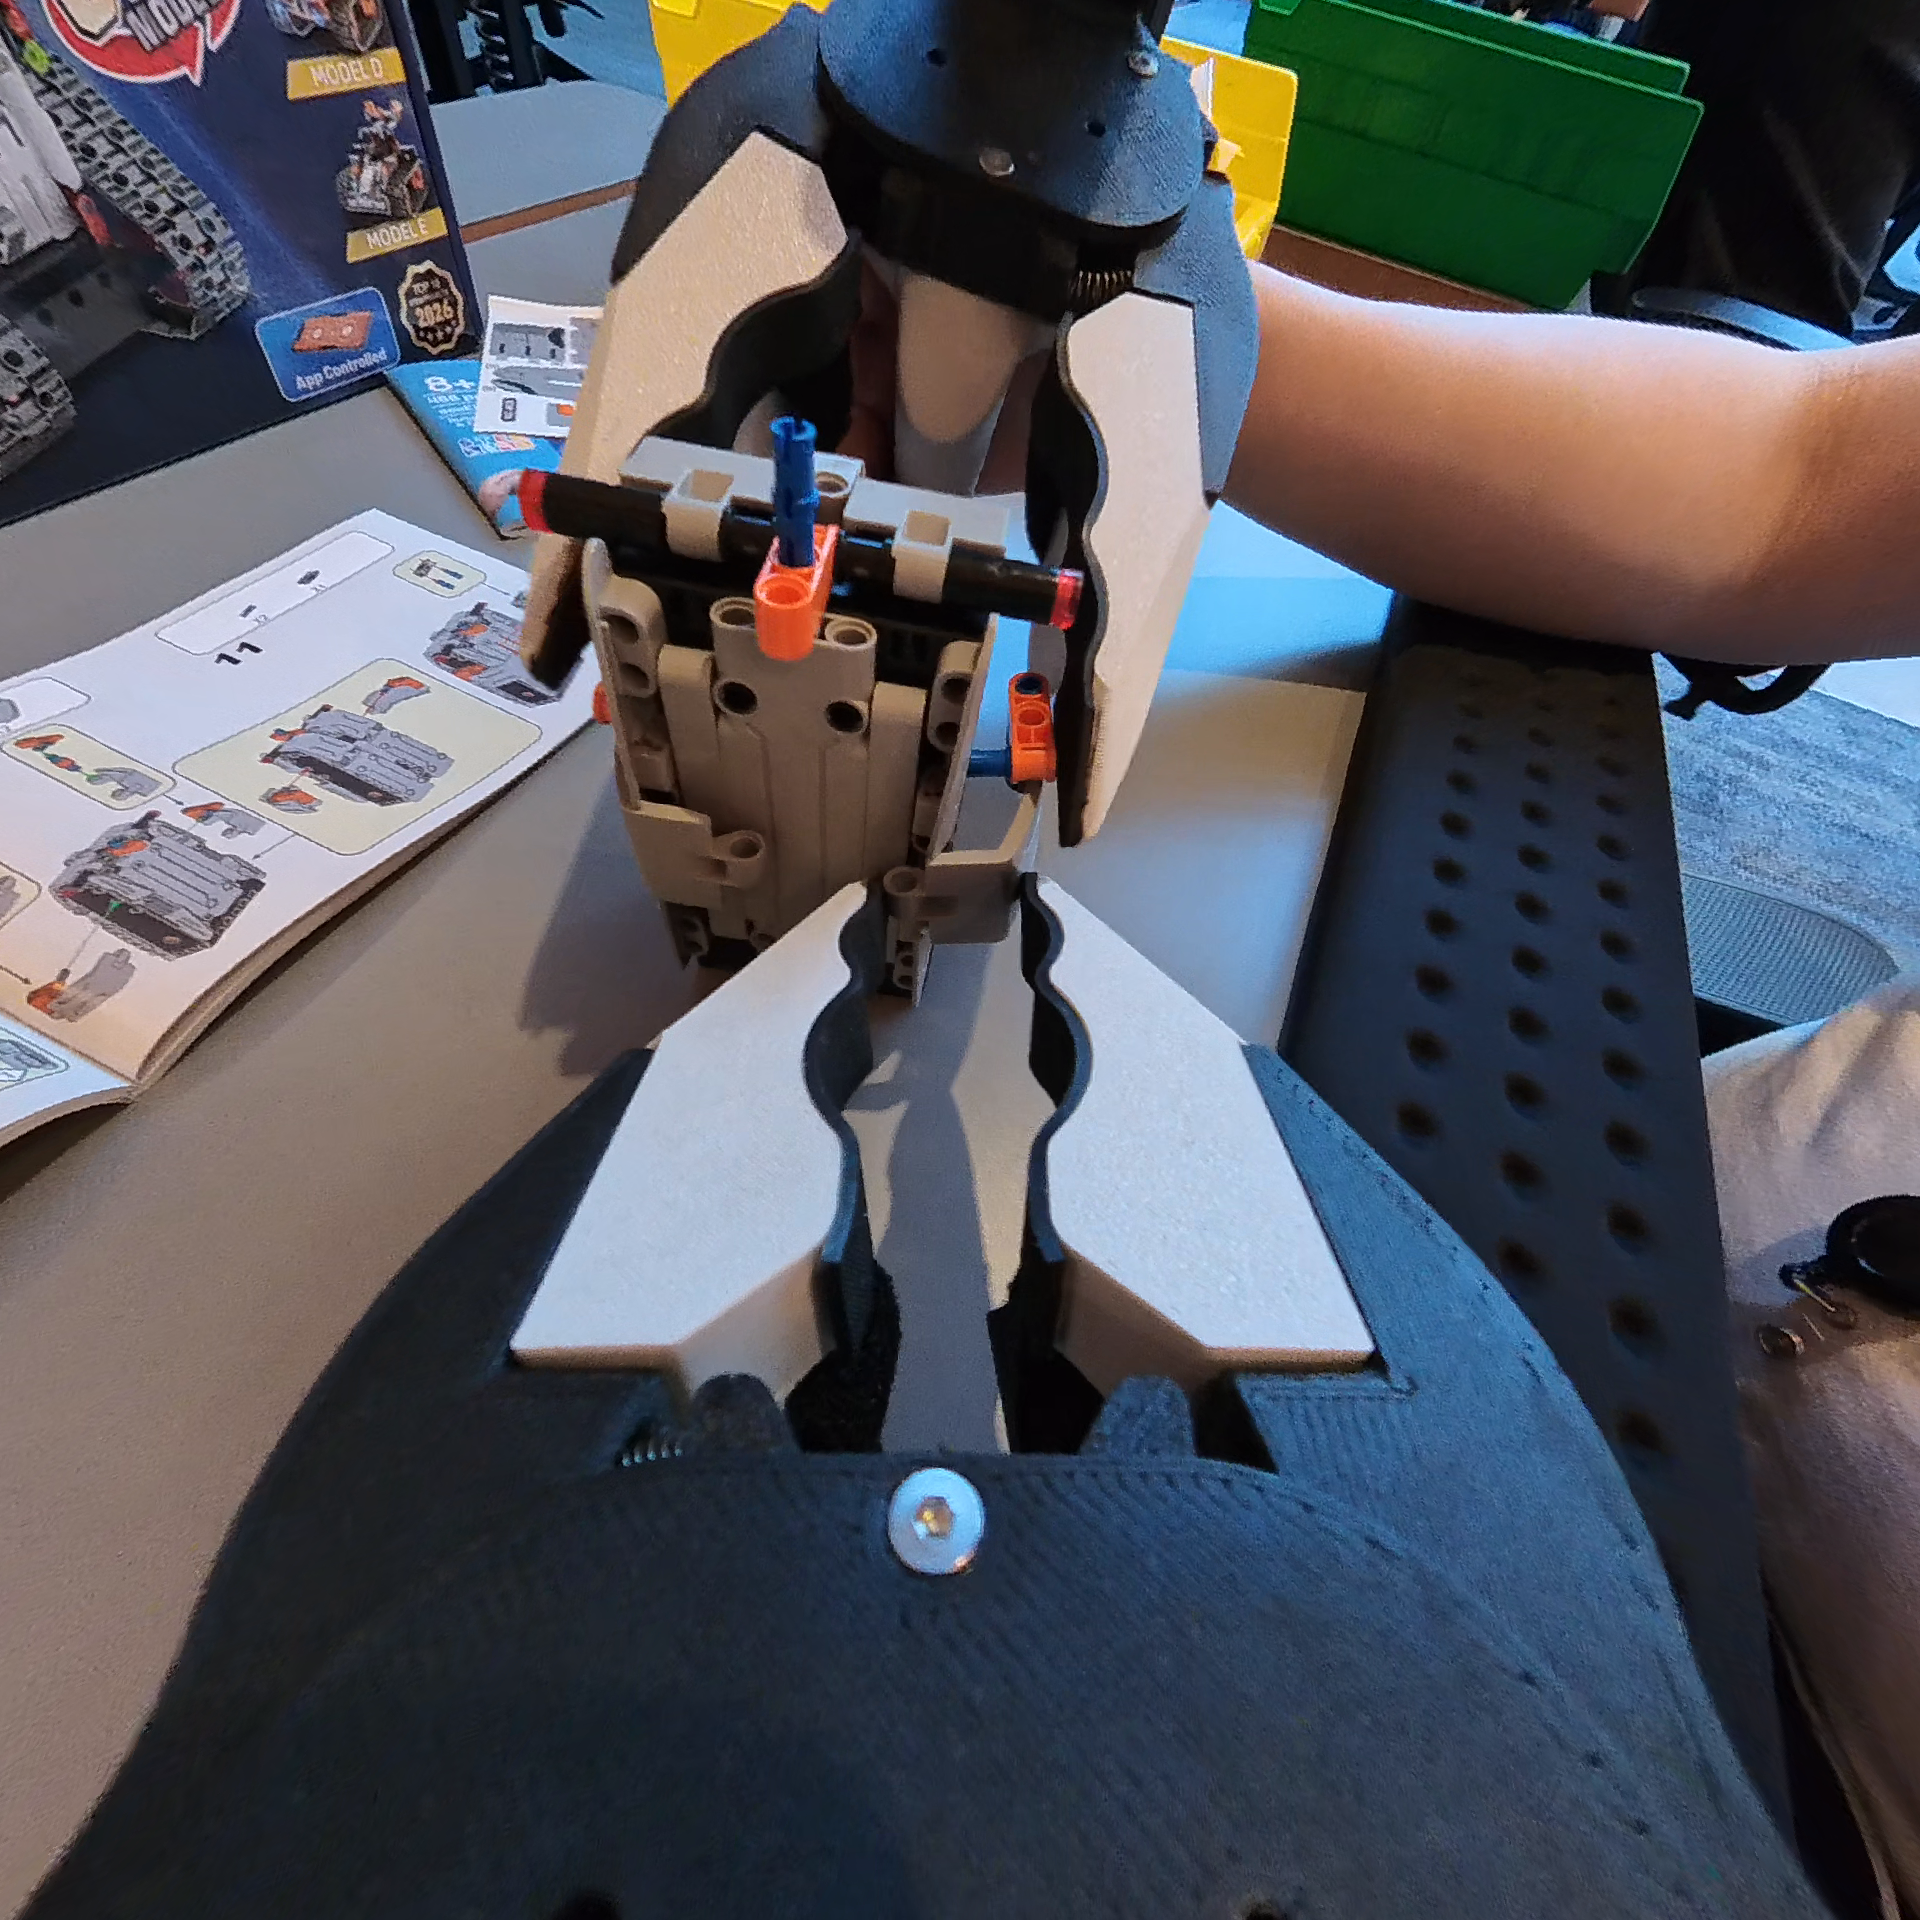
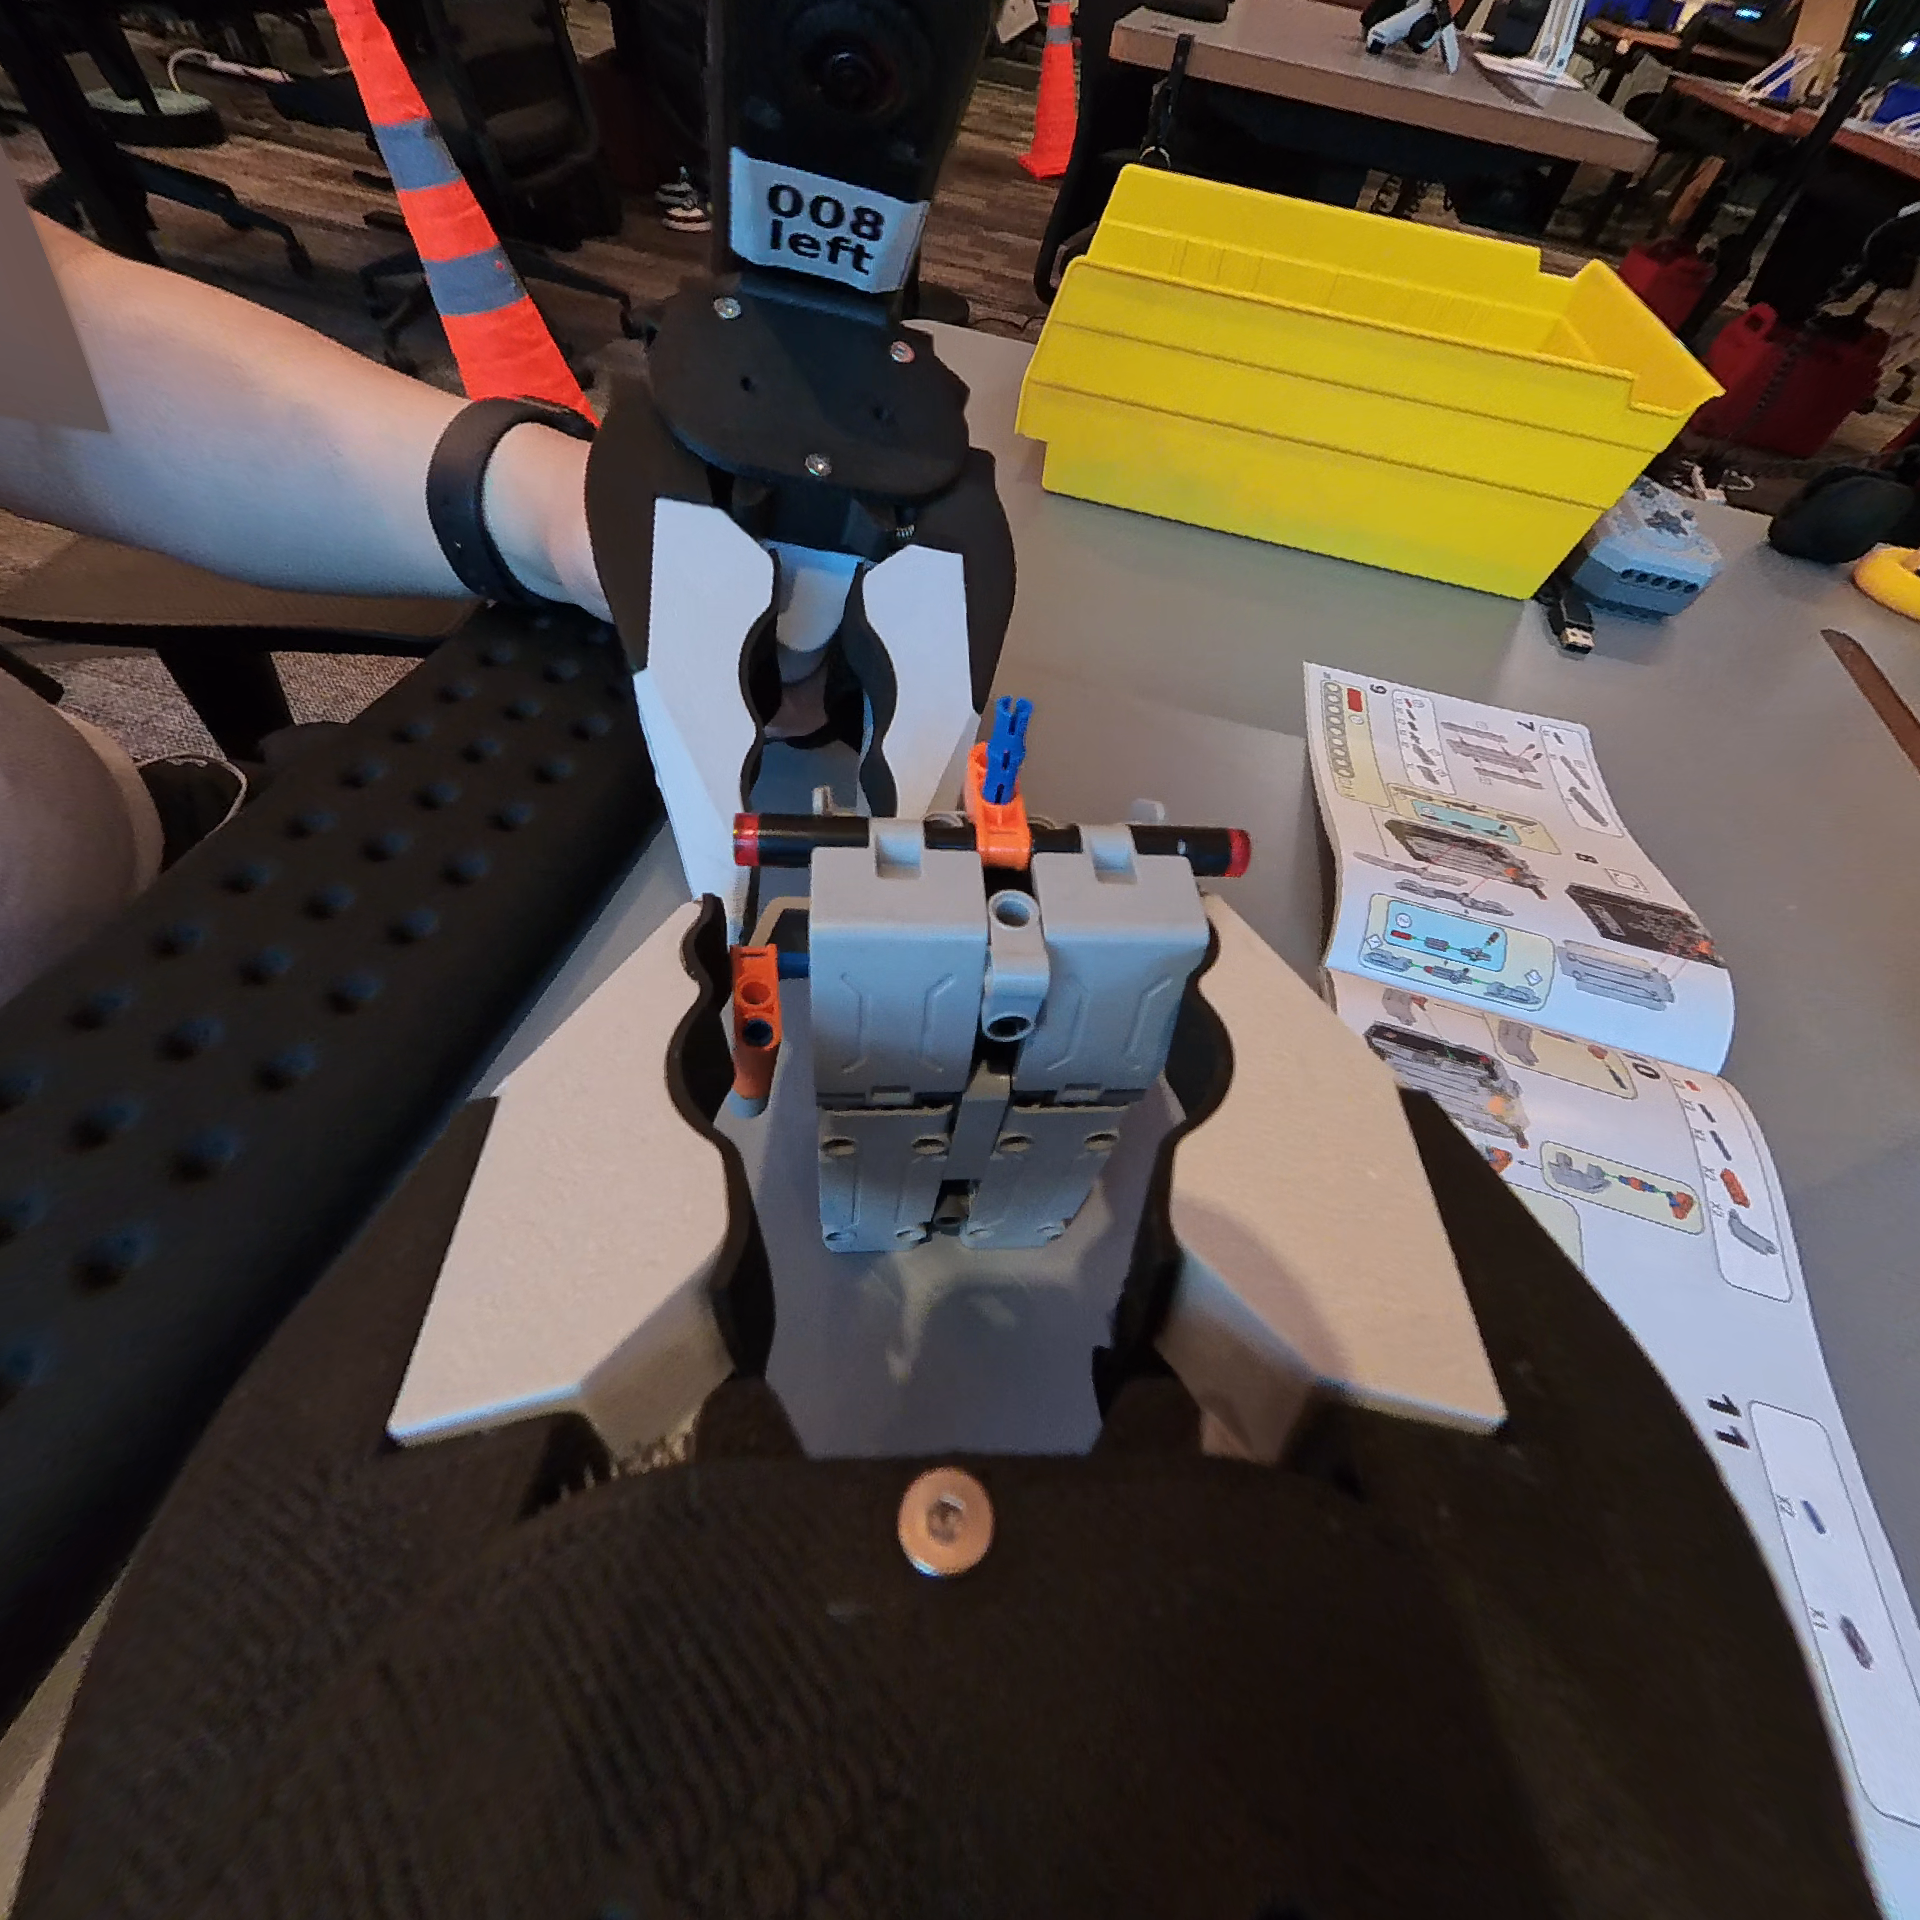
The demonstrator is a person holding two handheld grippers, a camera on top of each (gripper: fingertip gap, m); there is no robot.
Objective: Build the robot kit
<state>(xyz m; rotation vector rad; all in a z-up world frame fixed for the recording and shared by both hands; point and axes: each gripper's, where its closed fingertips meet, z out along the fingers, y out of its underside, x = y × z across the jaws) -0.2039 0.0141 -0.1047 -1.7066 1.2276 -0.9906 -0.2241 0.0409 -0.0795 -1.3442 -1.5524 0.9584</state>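
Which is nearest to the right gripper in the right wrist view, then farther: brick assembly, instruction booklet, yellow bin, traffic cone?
1. Brick assembly: between the right gripper's fingers.
2. Instruction booklet: right, on the table.
3. Yellow bin: far right.
4. Traffic cone: beyond the table, upper left.

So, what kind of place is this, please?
Probably a shared workshop or lab, not a home: a grey table with a yellow parts bin, an open building-kit instruction booklet, and orange traffic cones on carpet between other desks.
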